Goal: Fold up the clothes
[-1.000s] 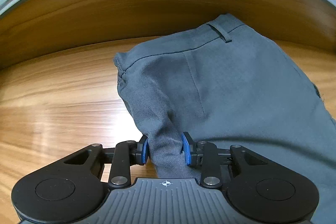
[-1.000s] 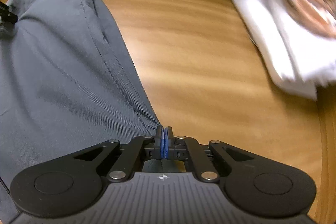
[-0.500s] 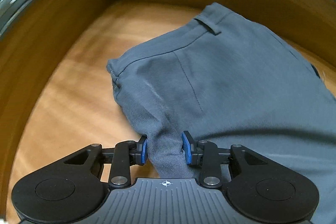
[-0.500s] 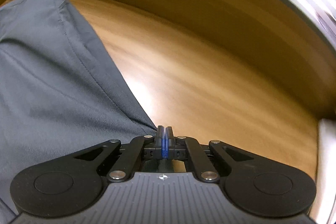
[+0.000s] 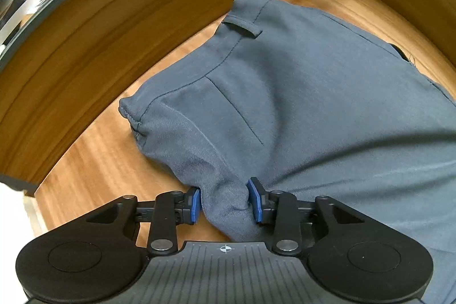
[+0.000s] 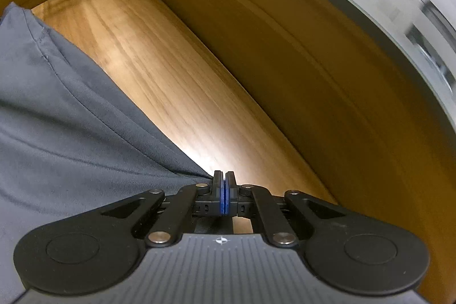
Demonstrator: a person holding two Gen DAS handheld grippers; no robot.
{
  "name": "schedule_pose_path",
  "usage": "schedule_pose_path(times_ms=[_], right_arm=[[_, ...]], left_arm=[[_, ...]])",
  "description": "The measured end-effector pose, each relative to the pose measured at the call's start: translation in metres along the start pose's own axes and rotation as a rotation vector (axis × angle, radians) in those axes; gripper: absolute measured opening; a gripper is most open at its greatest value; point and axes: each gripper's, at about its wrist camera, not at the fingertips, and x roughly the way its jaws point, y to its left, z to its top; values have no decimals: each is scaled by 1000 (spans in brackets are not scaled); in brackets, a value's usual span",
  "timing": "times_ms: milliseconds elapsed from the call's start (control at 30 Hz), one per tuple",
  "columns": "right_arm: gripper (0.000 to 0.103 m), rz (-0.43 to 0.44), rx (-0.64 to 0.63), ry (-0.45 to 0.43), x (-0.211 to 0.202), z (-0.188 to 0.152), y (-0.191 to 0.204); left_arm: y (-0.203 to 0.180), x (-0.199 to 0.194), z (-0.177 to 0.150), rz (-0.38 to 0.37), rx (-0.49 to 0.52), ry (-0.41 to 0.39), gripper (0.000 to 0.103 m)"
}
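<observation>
A: Where are the grey twill trousers [image 5: 299, 93] lying?

B: They are spreading flat over the wooden table [image 5: 94, 161], running forward from both grippers toward the far waistband, where a narrow belt loop [image 5: 241, 29] is showing. The long axis is pointing straight ahead of the grippers, away from the person.

A: And the left gripper [image 5: 225, 201]?

B: It is pinching a thick bunch of the near trouser edge. Its blue pads [image 5: 195, 204] are sitting apart with the gathered cloth filling the gap between them. The rest of the trousers are fanning ahead of it and off to its right.

A: The right gripper [image 6: 224, 191]?

B: Its jaws are pressing together almost completely, nipping a thin corner of the trousers [image 6: 71, 133], which are stretching away to its left. Bare table [image 6: 176, 93] is lying ahead and to its right, bounded by a raised wooden side wall [image 6: 299, 70].

A: So which way is the fold heading?

B: My guess is forward. Both grippers are holding the near end at about equal reach, so carrying it along the long axis toward the waistband looks like the move. The bulkier left bunch is likelier to drag unevenly.
</observation>
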Motion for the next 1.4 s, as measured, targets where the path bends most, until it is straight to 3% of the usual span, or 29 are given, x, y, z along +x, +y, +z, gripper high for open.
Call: schedule_pose_path(times_ms=[133, 200, 300, 367, 500, 733, 833, 1100, 1400], right_arm=[[8, 21, -59, 5, -7, 12, 21], [26, 25, -56, 10, -16, 13, 21], [30, 52, 0, 26, -37, 11, 11], [31, 61, 51, 30, -59, 6, 7], [42, 65, 150, 26, -110, -26, -6], [51, 19, 317, 60, -180, -124, -1], [53, 0, 395, 98, -203, -179, 7], [58, -109, 592, 207, -251, -320, 33], [59, -229, 952, 196, -321, -445, 106]], left_arm=[[15, 1, 5, -6, -17, 13, 41], [10, -4, 0, -17, -7, 9, 45], [3, -13, -2, -42, 19, -1, 51], [24, -19, -7, -64, 34, -15, 53], [31, -43, -11, -110, 89, -62, 60], [9, -71, -9, -194, 243, -242, 72], [-2, -82, -19, -249, 320, -261, 73], [-44, -77, -43, -385, 477, -169, 74], [-87, -86, -78, -545, 699, -136, 74]])
